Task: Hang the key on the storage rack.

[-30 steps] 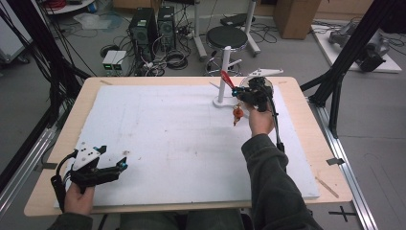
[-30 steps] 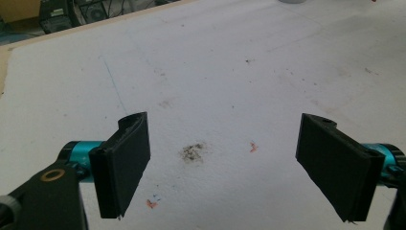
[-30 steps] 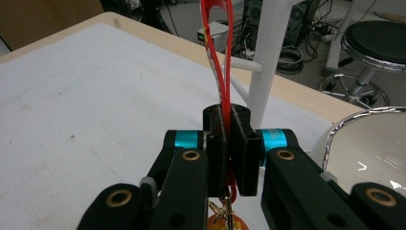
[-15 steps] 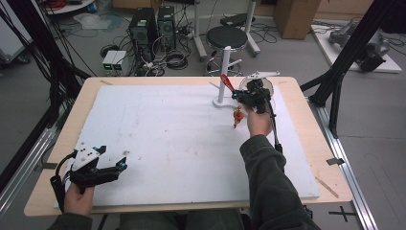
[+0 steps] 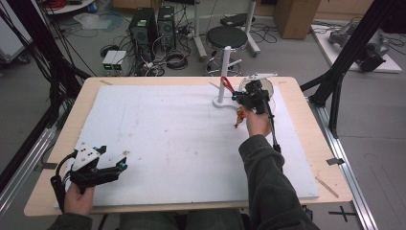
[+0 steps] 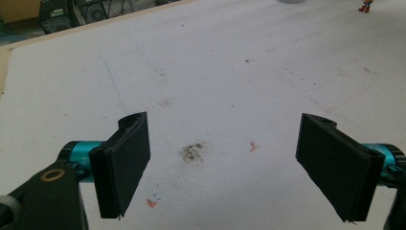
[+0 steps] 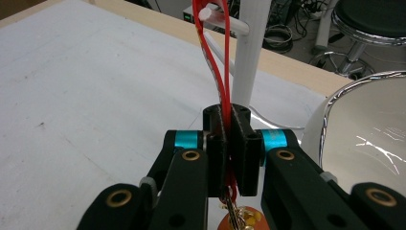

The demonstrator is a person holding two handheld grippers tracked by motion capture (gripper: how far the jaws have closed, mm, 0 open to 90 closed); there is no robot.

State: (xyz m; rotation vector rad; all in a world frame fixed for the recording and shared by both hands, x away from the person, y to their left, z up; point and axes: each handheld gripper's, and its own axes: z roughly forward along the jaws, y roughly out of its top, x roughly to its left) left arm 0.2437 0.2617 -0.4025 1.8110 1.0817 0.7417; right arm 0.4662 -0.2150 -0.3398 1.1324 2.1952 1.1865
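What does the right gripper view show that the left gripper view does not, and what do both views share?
Right gripper view only: the right gripper, jaws shut on a thin red cord loop that hangs over a peg of the upright white plastic stand; a shiny metal bowl beside it; a black round stool behind the table.

Left gripper view only: the left gripper, jaws wide apart with nothing between them, above a dark smudge and small red marks.

Both: the white foam sheet covering the table.

Grey floor [image 5: 28, 91], black stool [image 5: 229, 37], computer towers [image 5: 152, 24]
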